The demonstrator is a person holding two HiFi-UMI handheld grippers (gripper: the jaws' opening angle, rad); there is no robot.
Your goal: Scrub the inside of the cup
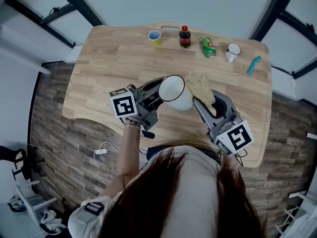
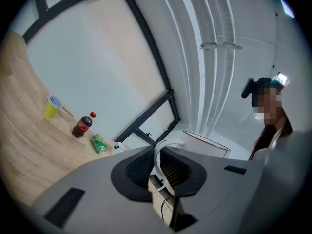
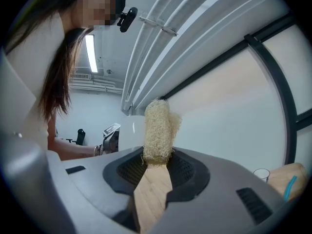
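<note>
We record the left tongs pressed onto the handle of the white cup, which they hold above the table, mouth tilted upward. Just right of the cup's rim sits the loofah scrubber, outside the cup, pinched in the right tongs. Well beyond both tongs stand a yellow cup, cola bottle, green can and small mug.

Bright, even light; fisheye-warped edges.
</note>
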